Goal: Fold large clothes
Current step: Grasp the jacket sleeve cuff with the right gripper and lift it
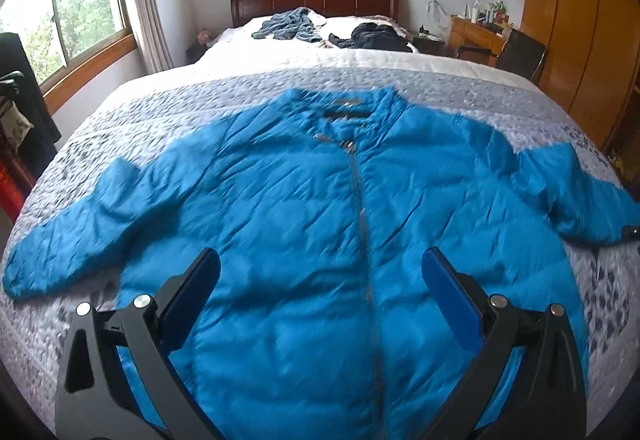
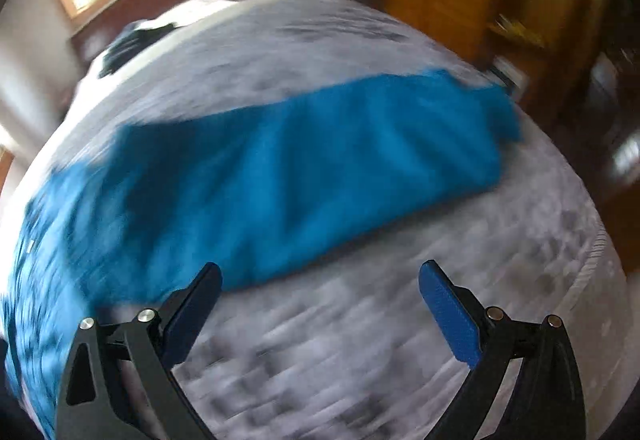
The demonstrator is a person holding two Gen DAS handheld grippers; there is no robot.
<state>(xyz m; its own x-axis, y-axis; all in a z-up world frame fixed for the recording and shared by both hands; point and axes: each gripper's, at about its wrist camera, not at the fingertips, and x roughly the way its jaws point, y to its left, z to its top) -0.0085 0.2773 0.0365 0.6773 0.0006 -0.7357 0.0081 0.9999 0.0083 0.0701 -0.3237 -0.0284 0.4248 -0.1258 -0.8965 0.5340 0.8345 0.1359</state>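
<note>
Left wrist: blue jacket (image 1: 320,208) on bed (image 1: 168,108)

Light: daylight from my wood-framed windows (image 1: 76,12), glare top left.
Left view: mostly sharp, edges bowed.
Right view: heavy motion blur smears the puffy blue jacket (image 2: 280,176).

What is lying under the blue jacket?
The blue jacket lies spread, front up, on a grey patterned bedspread, seen all around it. Anything beneath the jacket's body is covered.
</note>
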